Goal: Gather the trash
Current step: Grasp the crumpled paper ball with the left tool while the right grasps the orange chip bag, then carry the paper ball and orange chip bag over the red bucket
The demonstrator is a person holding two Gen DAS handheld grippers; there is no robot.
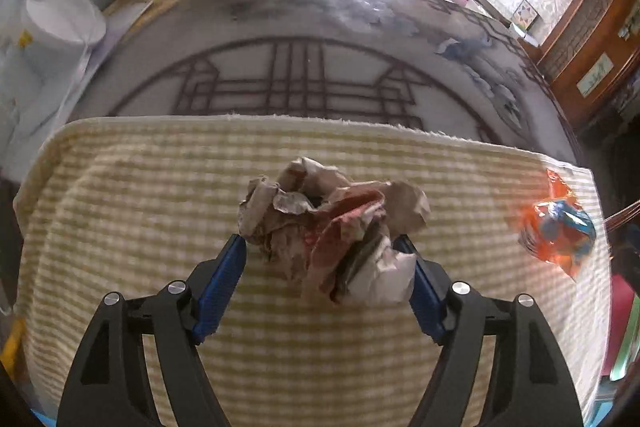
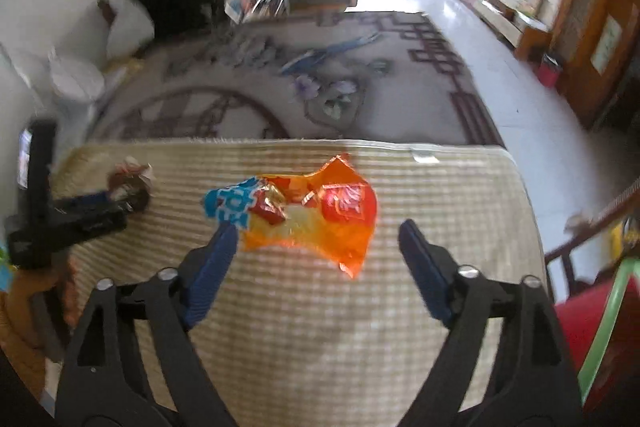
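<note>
Checked cloth, patterned rug — white bucket

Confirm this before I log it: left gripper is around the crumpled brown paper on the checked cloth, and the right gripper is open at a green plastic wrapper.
One detail is wrong: the wrapper is orange with a blue end, not green, as the right wrist view shows. The rest stands: the left gripper brackets the crumpled brown paper on the checked cloth, and the right gripper is open at the wrapper.

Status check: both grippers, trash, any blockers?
Left gripper open, fingers either side of the crumpled paper, not clamped. Right gripper open, around the orange wrapper. Both pieces lie on the checked cloth. Nothing in the way.
</note>
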